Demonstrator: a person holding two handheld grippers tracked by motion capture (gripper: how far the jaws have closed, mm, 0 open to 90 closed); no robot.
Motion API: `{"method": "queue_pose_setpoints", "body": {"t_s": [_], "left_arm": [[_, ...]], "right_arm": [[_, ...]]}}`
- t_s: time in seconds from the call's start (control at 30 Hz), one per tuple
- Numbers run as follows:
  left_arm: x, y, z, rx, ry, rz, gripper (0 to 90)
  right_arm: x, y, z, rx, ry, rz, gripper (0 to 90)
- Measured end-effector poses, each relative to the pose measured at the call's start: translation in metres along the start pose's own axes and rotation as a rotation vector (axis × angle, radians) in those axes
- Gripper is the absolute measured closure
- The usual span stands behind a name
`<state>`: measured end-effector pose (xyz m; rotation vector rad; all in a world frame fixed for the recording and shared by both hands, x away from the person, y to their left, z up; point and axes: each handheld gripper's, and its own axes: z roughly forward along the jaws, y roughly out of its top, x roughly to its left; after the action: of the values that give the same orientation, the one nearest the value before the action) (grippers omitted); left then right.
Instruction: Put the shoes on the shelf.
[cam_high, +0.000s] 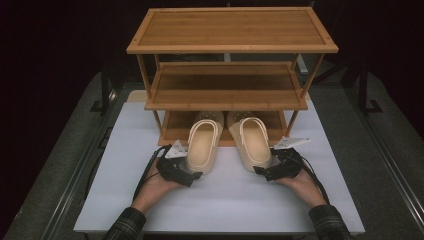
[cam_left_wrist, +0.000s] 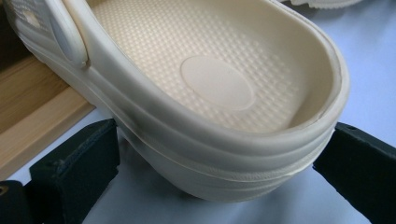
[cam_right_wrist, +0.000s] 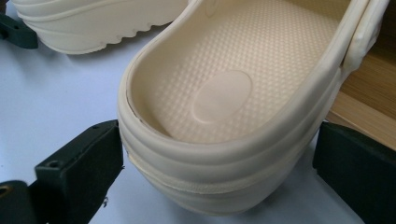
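- High view: 2 cream clogs, left clog (cam_high: 203, 146) and right clog (cam_high: 251, 144), lie on the white table (cam_high: 125, 200), toes under the wooden rack (cam_high: 231, 50), heels toward the person, long axes front to back.
- Left gripper view: the left gripper (cam_left_wrist: 224, 158) stands wide apart around the left clog's heel, the right jaw touching it.
- Right gripper view: the right gripper (cam_right_wrist: 219, 168) likewise spreads around the right clog's heel, not clamped.

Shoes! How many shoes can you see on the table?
2. The left shoe and the right shoe lie side by side on the white table, toes tucked under the wooden rack, heels toward the person. The rack's two upper shelves look bare; none seems hidden.
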<state>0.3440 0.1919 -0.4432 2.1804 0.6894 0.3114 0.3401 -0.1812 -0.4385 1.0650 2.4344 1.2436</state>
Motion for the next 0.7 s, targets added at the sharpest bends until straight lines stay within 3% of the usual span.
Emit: {"method": "queue_pose_setpoints", "body": {"t_s": [0.23,0.47,0.7], "left_arm": [[0.003,0.006,0.008,-0.037,0.001,-0.048,0.5],[0.001,0.014,0.016,-0.024,0.016,-0.055,0.5],[-0.003,0.021,0.024,-0.030,0.001,-0.051,3.8]], "right_arm": [[0.005,0.009,0.007,0.018,-0.017,-0.004,1.8],[0.010,0.016,0.014,0.002,-0.016,-0.009,3.4],[0.016,0.022,0.021,-0.007,-0.017,-0.003,7.6]]}}
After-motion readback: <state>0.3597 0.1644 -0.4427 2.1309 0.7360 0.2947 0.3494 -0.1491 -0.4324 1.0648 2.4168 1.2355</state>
